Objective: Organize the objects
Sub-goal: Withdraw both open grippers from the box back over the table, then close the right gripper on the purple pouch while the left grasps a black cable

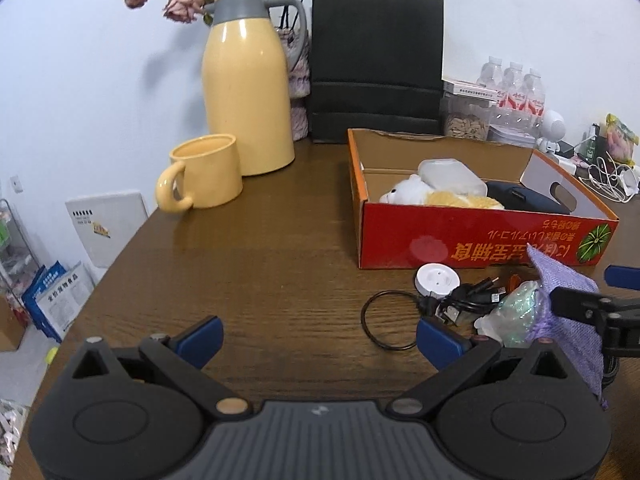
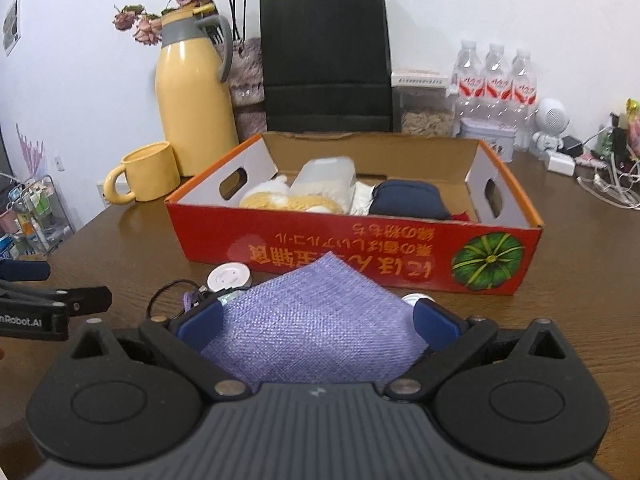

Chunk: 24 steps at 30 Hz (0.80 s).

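Right wrist view: right gripper (image 2: 316,326) has a purple pouch (image 2: 312,312) between wide-set pads, grip unclear, just before the box (image 2: 360,240); looks soft, light, floppy, so pinch mid-cloth; left gripper (image 1: 318,340) spread, empty.

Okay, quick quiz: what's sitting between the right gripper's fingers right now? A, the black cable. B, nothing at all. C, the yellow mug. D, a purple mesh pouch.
D: in the right wrist view the purple mesh pouch fills the space between the blue fingers of the right gripper, in front of the red cardboard box; whether the jaws are actually clamping it cannot be told.
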Available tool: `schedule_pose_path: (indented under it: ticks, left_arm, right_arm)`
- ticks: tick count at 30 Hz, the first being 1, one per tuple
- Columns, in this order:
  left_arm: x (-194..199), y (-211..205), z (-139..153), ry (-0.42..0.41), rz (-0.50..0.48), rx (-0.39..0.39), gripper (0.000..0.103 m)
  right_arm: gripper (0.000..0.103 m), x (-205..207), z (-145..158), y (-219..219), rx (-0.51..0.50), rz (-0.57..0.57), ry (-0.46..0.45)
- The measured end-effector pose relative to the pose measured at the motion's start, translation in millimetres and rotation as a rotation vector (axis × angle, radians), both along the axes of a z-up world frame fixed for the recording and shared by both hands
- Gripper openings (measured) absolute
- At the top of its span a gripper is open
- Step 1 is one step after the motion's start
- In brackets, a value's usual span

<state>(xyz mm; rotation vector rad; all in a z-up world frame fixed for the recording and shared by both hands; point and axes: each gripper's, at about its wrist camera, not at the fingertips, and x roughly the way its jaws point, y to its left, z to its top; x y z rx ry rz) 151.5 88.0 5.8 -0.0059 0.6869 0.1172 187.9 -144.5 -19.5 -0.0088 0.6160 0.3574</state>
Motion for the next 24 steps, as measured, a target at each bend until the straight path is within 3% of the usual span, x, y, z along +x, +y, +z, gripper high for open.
schedule_pose_path:
  ticks: [13,21,24]
  left_arm:
    - [4,-4,-12,0.028,-0.031,-0.021,0.103]
    - [28,-17,-24,0.059,-0.087,0.000,0.103]
    - [43,-22,-31,0.079,-0.105,0.005,0.103]
  right_arm:
    - [0.103,-6,-23,-23,-0.008,-0.006,0.042]
    - [0.103,-5,-33,-31,-0.018,0.003,0.063]
    - [0.096,-5,-35,-30,-0.024,0.025,0.063]
